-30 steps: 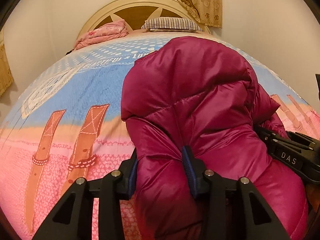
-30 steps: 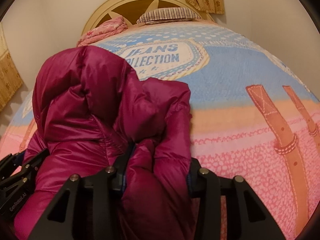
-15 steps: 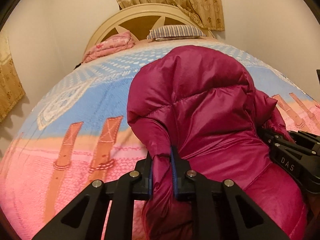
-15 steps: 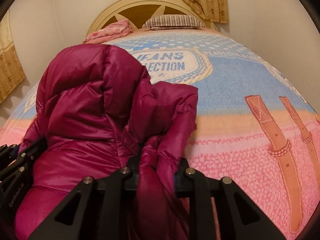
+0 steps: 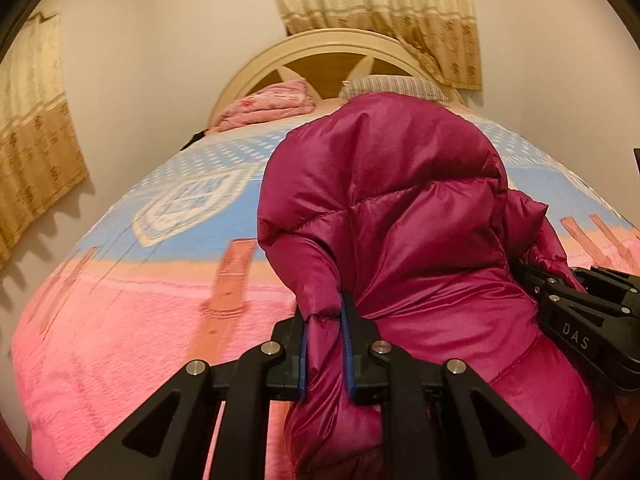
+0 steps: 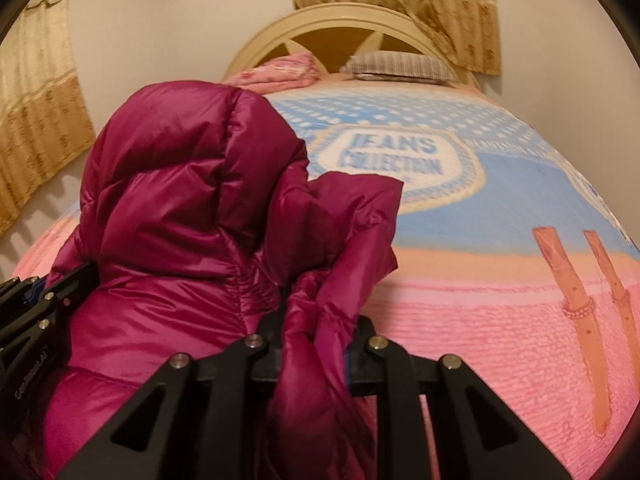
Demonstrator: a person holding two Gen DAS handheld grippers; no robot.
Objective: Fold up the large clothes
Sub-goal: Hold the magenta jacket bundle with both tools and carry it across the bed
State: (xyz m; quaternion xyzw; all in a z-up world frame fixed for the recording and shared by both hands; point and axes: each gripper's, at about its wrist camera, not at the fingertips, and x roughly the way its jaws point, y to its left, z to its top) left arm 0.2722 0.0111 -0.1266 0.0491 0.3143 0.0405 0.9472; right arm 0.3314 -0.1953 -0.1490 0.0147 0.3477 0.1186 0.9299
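Both grippers are clamped on the magenta puffer jacket (image 5: 400, 240) rn. Left gripper (image 5: 325, 344) has its blue-padded jaws squeezed onto a thin bunched fold of the fabric, w/ the rest of the jacket ballooning up right in front of it and off to its right side. Right gripper (image 6: 316, 344) is pinching a thicker wad of the same jacket (image 6: 180, 208); most of the bulk sits ahead and to its left, plus a flap sticking out just past its tips. Each gripper shows at the edge of the other's view, so they're side by side w/ the jacket between them. Beyond both, the pink/blue bedspread (image 6: 500, 300), then a striped pillow (image 6: 400, 65) and folded pink blanket (image 5: 266, 106) by the headboard (image 5: 320, 46).
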